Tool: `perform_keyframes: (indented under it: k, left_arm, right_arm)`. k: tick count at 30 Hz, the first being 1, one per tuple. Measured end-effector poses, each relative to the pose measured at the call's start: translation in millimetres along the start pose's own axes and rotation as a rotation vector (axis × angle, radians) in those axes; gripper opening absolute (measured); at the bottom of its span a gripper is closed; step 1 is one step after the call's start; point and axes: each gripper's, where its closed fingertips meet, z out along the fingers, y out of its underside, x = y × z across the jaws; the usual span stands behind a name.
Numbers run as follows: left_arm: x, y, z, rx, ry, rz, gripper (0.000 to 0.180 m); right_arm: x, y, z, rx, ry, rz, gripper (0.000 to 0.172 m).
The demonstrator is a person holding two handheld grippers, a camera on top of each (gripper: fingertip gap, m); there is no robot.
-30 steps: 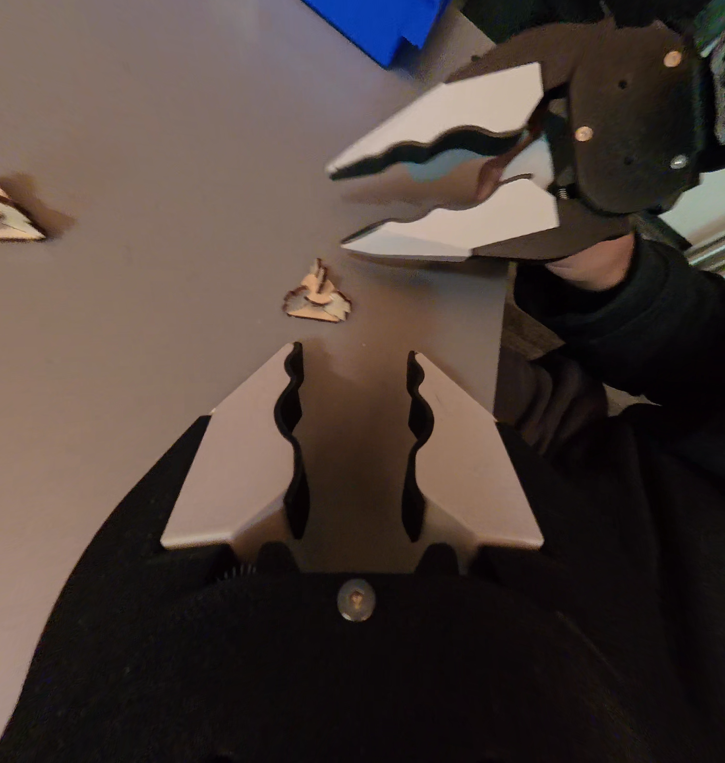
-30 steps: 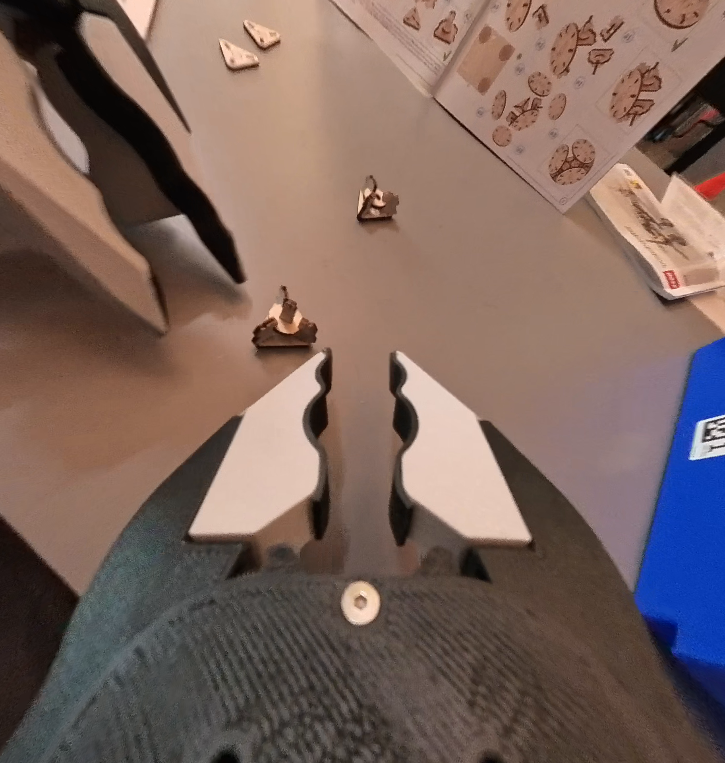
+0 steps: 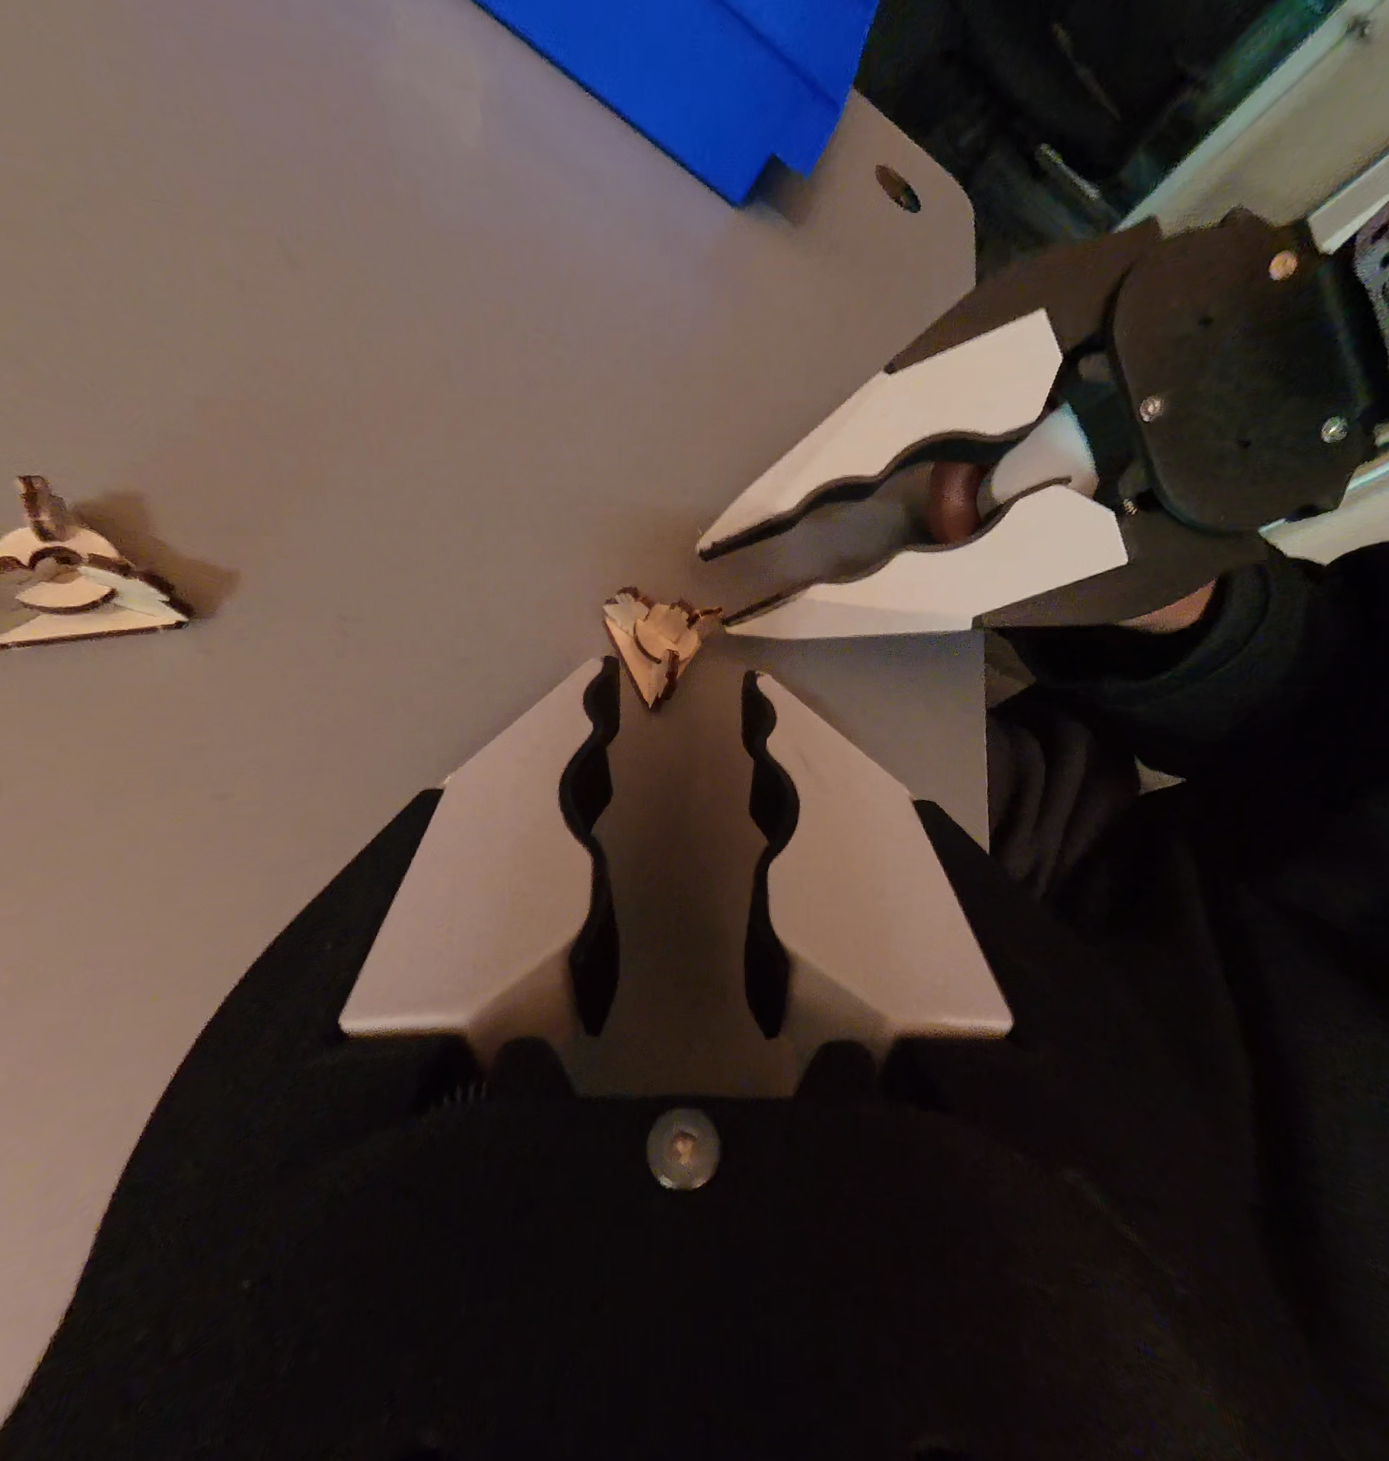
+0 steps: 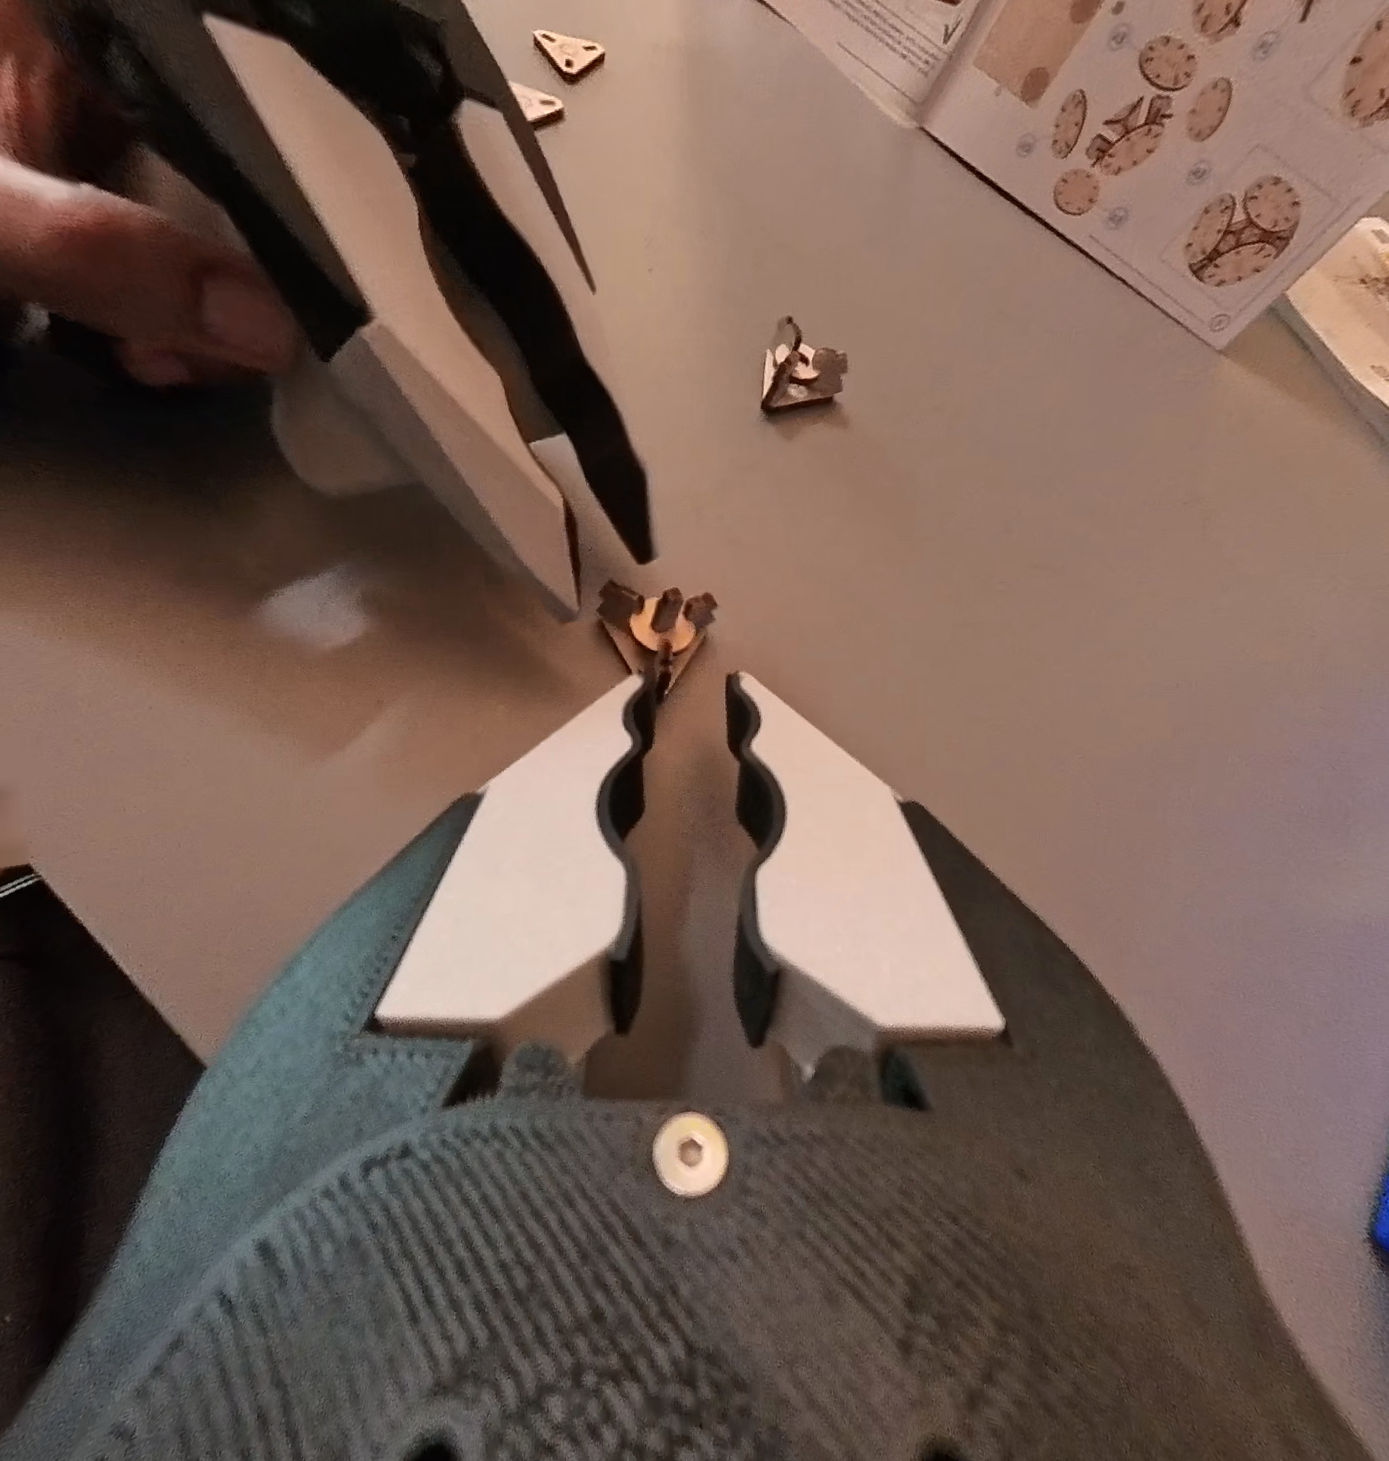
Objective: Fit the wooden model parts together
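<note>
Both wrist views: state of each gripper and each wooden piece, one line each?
left gripper: open, nothing held, tips beside near wooden triangle assembly.
right gripper: open, nothing held, one fingertip at that assembly's corner.
near wooden triangle assembly: flat on table, ungripped.
far wooden triangle assembly: on table, untouched.
two flat wooden triangles: lying flat, untouched.
instruction sheet: spread open.

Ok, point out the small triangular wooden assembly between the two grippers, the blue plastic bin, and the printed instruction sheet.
small triangular wooden assembly [image 3: 653,636], left wrist view, its pale top face.
blue plastic bin [image 3: 691,71], left wrist view, its flat side.
printed instruction sheet [image 4: 1197,158], right wrist view, among its diagrams.
</note>
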Motion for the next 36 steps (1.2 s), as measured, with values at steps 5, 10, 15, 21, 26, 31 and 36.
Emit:
perform_keyframes:
  k: [5, 10, 15, 21, 26, 31, 36]
  left_arm:
    - [-6.0, 9.3, 9.0, -0.079, -0.085, 0.024, 0.025]
    - [-9.5, 7.8, 11.6, -0.079, -0.159, 0.058, 0.022]
    - [-11.9, 8.6, 13.1, -0.092, -0.214, 0.093, 0.007]
    - [-11.5, 7.7, 16.0, -0.098, -0.268, 0.144, 0.006]
    - [-11.7, 7.7, 16.6, -0.102, -0.287, 0.162, 0.006]
    - [-11.3, 7.4, 17.1, -0.098, -0.279, 0.146, 0.005]
    - [-11.9, 7.5, 17.3, -0.101, -0.301, 0.165, 0.005]
  right_arm:
    - [6.2, -1.8, -4.7, 0.03, -0.001, 0.035, 0.006]
    - [9.7, -8.2, -10.0, 0.083, -0.034, 0.104, 0.0]
    - [5.2, -12.6, -7.2, 0.09, -0.054, 0.099, 0.0]
    - [5.1, -6.8, 0.4, 0.035, -0.008, 0.018, 0.0]
    - [11.4, -24.1, -6.9, 0.14, -0.013, 0.109, 0.0]
    - [8.5, -2.0, 7.9, -0.016, -0.049, 0.144, 0.0]
    - [9.6, -23.9, -10.1, 0.099, -0.027, 0.134, 0.0]
